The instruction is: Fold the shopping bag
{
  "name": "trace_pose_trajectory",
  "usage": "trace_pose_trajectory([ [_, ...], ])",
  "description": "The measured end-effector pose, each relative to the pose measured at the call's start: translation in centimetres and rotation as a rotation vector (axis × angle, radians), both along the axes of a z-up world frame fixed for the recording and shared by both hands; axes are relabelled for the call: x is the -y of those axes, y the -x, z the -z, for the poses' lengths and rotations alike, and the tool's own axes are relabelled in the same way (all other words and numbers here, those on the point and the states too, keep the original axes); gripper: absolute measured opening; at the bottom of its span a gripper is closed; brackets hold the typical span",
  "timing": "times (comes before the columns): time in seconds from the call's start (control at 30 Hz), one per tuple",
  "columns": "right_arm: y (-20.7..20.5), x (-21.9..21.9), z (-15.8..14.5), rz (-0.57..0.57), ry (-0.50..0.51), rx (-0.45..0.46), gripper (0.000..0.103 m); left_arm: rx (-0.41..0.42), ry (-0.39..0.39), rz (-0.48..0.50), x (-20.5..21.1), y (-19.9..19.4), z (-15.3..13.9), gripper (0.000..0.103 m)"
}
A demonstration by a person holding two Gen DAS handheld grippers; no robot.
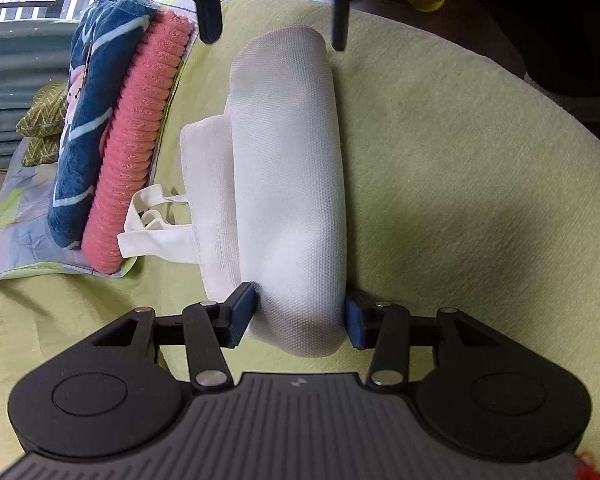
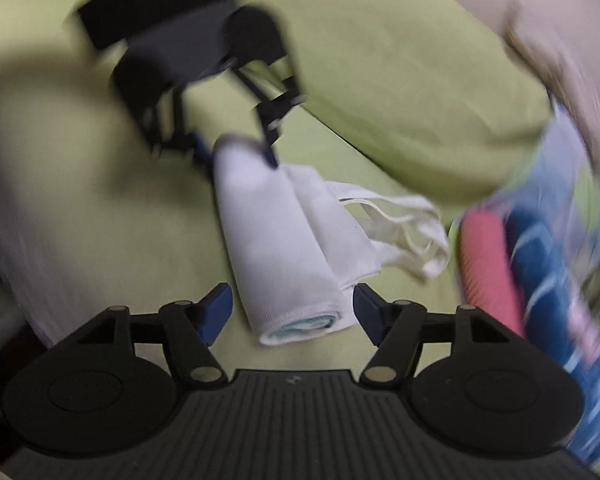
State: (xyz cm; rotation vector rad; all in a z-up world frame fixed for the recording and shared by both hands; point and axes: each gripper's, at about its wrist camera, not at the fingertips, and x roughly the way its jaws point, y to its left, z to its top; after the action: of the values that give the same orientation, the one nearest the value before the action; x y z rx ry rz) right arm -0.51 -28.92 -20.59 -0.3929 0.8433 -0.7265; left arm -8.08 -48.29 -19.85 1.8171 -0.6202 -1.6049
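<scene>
The white fabric shopping bag lies rolled into a long bundle on the yellow-green bed sheet, its handles trailing out to the left. My left gripper is shut on the near end of the roll, with both blue pads against the cloth. At the roll's far end, my right gripper straddles it with its fingers apart. In the blurred right wrist view the bag runs between the right gripper jaws, which stand open with gaps on both sides. The left gripper clamps the opposite end.
A folded pink ribbed towel and a blue patterned blanket are stacked left of the bag, close to the handles. A yellow-green pillow lies behind. The bed's edge curves at the right, with dark floor beyond.
</scene>
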Motion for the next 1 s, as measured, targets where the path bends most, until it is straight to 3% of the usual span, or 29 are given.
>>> trace_pose_trajectory([
  [0.17,-1.0,-0.1,3.2,-0.087,0.191,-0.151,0.06,-0.036,-0.023,-0.002,0.5,-0.4,-0.4,0.051],
  [0.23,-1.3,0.1,4.2,-0.113,0.259,-0.188,0.052,-0.065,-0.032,-0.011,0.9,-0.7,-0.7,0.051],
  [0.4,-2.0,1.5,4.5,-0.108,0.253,-0.116,0.049,-0.164,-0.074,-0.06,2.3,-1.5,-1.6,0.053],
  [0.6,-1.7,3.6,2.0,-0.033,0.028,0.036,0.048,-0.289,-0.157,-0.169,4.3,-2.1,-3.4,0.053],
  [0.73,-1.2,3.5,0.5,-0.025,-0.119,0.122,0.048,-0.334,-0.207,-0.207,3.5,-2.0,-4.2,0.053],
  [0.87,0.5,2.2,-0.8,-0.029,-0.295,0.249,0.048,-0.356,-0.292,-0.203,1.1,-1.6,-5.1,0.053],
  [1.0,2.6,3.0,-1.5,0.024,-0.521,0.43,0.048,-0.387,-0.316,-0.229,0.6,-1.6,-5.6,0.053],
])
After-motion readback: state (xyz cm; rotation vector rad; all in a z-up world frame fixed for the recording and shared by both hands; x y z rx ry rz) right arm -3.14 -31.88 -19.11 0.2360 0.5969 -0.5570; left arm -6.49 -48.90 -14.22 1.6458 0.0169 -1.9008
